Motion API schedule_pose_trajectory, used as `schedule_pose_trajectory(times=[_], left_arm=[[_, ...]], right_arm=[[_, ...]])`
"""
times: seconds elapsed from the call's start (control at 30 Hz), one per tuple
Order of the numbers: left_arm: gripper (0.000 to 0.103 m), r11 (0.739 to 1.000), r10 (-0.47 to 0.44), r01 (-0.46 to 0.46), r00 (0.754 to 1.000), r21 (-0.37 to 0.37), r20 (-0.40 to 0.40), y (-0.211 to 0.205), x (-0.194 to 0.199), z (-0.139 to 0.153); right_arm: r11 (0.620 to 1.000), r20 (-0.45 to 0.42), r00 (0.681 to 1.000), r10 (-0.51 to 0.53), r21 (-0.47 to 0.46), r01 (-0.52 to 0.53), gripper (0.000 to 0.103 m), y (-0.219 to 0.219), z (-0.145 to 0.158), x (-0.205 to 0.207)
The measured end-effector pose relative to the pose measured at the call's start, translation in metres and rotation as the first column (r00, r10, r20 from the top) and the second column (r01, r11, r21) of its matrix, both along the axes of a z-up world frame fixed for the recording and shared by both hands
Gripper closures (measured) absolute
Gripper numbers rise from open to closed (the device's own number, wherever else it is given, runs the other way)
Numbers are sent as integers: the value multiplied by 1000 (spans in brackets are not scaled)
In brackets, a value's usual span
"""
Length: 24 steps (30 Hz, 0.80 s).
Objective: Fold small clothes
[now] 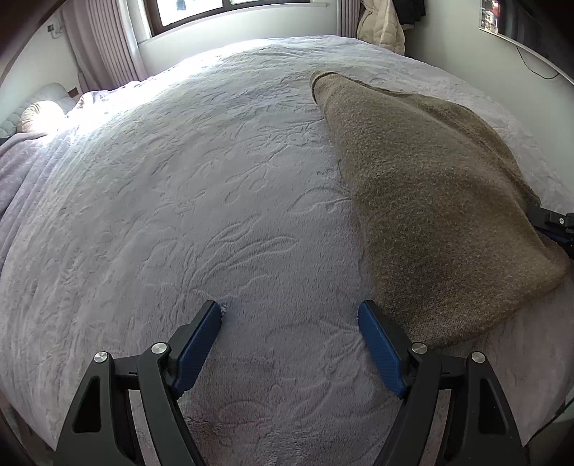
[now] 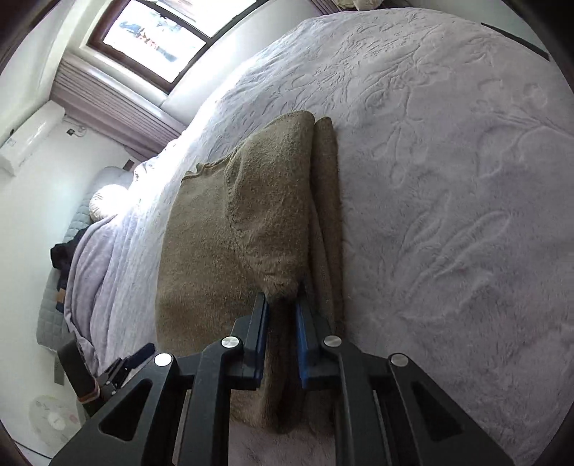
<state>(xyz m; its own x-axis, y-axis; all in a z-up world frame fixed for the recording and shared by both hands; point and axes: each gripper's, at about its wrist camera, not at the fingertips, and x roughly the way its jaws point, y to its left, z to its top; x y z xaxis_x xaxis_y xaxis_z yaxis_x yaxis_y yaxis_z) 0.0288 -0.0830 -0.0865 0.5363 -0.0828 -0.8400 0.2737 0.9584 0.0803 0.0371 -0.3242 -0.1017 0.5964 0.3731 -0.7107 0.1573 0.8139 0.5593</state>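
A brown fuzzy sweater (image 1: 437, 200) lies on the bed, at the right in the left wrist view. My left gripper (image 1: 290, 315) is open and empty over bare bedspread, its right finger beside the sweater's near left edge. In the right wrist view the sweater (image 2: 201, 243) lies lengthwise. My right gripper (image 2: 281, 301) is shut on the end of a folded-over flap of the sweater (image 2: 272, 200) and holds it a little above the layer beneath. The right gripper's body peeks from behind the sweater in the left wrist view (image 1: 554, 222).
A pale lilac embossed bedspread (image 1: 179, 200) covers the bed (image 2: 448, 179). A window and curtains (image 1: 107, 39) stand behind it. A pillow and headboard (image 1: 39, 111) are at the far left. A coat (image 1: 382, 25) hangs at the back right.
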Motion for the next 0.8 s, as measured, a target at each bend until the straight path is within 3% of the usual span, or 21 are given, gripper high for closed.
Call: schedule_pose_trajectory(times=[0.07,0.13,0.2,0.27,0.5,0.67,0.8], left_arm=[[23,1000,10,-10,1000,-2,0,0,-1,1],[23,1000,19,-20,1000,-10,-6,3,-4,2],[23,1000,23,-23,1000,-14,-13,7,-6,2],[23,1000,21,-21,1000,-8,-20,10,-8,2],[23,999,37,-36,999,25,-36,6,-14,4],[23,999,39,-38,998,22,-52,6,-21,6],[23,999,33,-32,998,23,-53,8,-27,5]], right_arm=[[999,5,1000,11,-35,-11,88,8,4,4],[998,-6,1000,14,-60,-14,79,12,12,-2],[998,5,999,37,-44,-37,60,13,19,-11],[998,44,998,53,-24,-52,47,14,26,-19],[988,103,991,80,-138,-66,47,37,40,-20],[987,12,997,78,-141,-76,48,44,14,-15],[994,34,998,54,-95,-51,48,32,5,-21]])
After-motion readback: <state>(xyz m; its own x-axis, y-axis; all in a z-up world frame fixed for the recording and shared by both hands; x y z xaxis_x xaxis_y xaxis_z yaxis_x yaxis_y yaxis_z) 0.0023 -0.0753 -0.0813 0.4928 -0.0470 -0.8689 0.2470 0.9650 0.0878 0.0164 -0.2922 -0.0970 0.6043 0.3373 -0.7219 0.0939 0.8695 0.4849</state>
